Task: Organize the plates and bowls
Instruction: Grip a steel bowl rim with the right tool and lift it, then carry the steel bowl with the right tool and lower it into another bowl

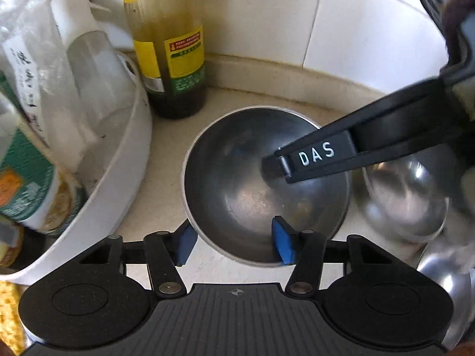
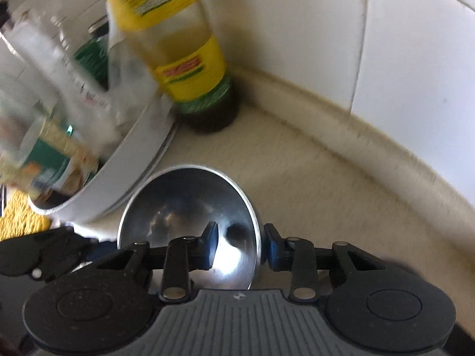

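Observation:
A steel bowl (image 1: 237, 178) stands upright on the beige counter (image 1: 166, 190), in the corner by the wall. My left gripper (image 1: 234, 244) straddles its near rim, with one blue pad outside the wall on the left and the other inside. The pads stand well apart. From the right, a black finger (image 1: 314, 157) of my right gripper reaches into the same bowl. In the right wrist view the bowl (image 2: 178, 207) has its right rim between the pads of my right gripper (image 2: 241, 246). The inner pad stays off the wall, so this gripper is open.
A white basin (image 1: 124, 178) full of packets and a plastic bag stands left of the bowl. A yellow-labelled bottle (image 1: 172, 59) is behind it, against the tiled wall (image 1: 356, 29). Two more steel bowls (image 1: 406, 195) (image 1: 445, 276) lie close on the right.

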### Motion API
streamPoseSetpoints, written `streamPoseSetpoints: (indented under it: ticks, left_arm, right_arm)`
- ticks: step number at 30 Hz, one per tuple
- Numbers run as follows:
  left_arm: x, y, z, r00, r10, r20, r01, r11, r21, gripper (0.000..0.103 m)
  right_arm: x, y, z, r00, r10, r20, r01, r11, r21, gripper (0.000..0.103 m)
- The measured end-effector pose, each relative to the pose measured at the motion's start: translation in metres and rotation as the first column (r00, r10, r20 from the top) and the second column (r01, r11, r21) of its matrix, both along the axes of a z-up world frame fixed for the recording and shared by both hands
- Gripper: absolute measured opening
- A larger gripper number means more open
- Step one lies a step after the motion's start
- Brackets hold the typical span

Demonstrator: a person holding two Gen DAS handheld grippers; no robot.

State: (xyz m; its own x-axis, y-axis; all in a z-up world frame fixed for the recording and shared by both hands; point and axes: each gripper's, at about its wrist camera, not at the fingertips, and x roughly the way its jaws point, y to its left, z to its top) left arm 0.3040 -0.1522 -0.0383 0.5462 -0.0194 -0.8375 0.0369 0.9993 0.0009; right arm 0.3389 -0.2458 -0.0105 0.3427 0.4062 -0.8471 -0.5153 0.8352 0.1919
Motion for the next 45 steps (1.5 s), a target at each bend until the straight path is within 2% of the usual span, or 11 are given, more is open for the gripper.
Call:
streamPoseSetpoints:
  ticks: [8, 11, 13, 19, 24, 29, 32, 36, 39, 43, 45]
  left_arm:
    - [-0.043, 0.003, -0.001, 0.996, -0.081, -0.041, 0.082, 0.997, 0.013, 0.063]
    - [-0.058, 0.003, 0.0, 0.992, -0.116, -0.051, 0.117, 0.993, 0.01, 0.066]
    - [-0.064, 0.001, 0.001, 0.991, -0.13, -0.042, 0.131, 0.991, 0.024, 0.074]
    - [-0.075, -0.001, 0.015, 0.989, -0.147, -0.009, 0.147, 0.986, 0.073, 0.086]
    - [-0.081, 0.001, 0.029, 0.987, -0.16, 0.003, 0.159, 0.981, 0.109, 0.088]
    - [-0.086, -0.003, 0.05, 0.983, -0.175, 0.046, 0.168, 0.977, 0.135, 0.09]
    - [-0.077, -0.01, 0.064, 0.976, -0.2, 0.081, 0.187, 0.971, 0.151, 0.094]
    - [-0.049, -0.03, 0.075, 0.965, -0.239, 0.112, 0.224, 0.966, 0.13, 0.097]
    - [-0.022, -0.051, 0.07, 0.958, -0.273, 0.088, 0.261, 0.957, 0.13, 0.097]
    - [0.014, -0.07, 0.052, 0.957, -0.288, 0.032, 0.285, 0.956, 0.075, 0.096]
    - [0.024, -0.079, 0.041, 0.955, -0.296, 0.007, 0.296, 0.954, 0.055, 0.087]
  right_arm:
    - [-0.043, -0.003, 0.002, 0.997, 0.044, -0.056, -0.044, 0.999, 0.004, 0.05]
    - [-0.054, -0.004, 0.004, 0.996, 0.039, -0.081, -0.039, 0.999, -0.004, 0.05]
    - [-0.061, -0.006, 0.004, 0.996, 0.043, -0.084, -0.044, 0.999, -0.004, 0.05]
    - [-0.068, -0.025, 0.028, 0.998, -0.029, -0.053, 0.03, 0.999, 0.03, 0.05]
    - [-0.073, -0.06, 0.058, 0.994, -0.105, 0.026, 0.103, 0.992, 0.067, 0.051]
    - [-0.071, -0.106, 0.062, 0.972, -0.229, 0.05, 0.227, 0.973, 0.047, 0.053]
    - [-0.068, -0.125, 0.054, 0.958, -0.285, 0.036, 0.283, 0.958, 0.035, 0.055]
    - [-0.059, -0.146, 0.041, 0.939, -0.344, 0.009, 0.343, 0.939, 0.023, 0.056]
    - [-0.053, -0.156, 0.033, 0.927, -0.375, -0.016, 0.375, 0.927, 0.025, 0.056]
    - [-0.047, -0.163, 0.022, 0.916, -0.397, -0.061, 0.4, 0.915, 0.049, 0.057]
    - [-0.047, -0.164, 0.018, 0.915, -0.398, -0.072, 0.402, 0.914, 0.057, 0.057]
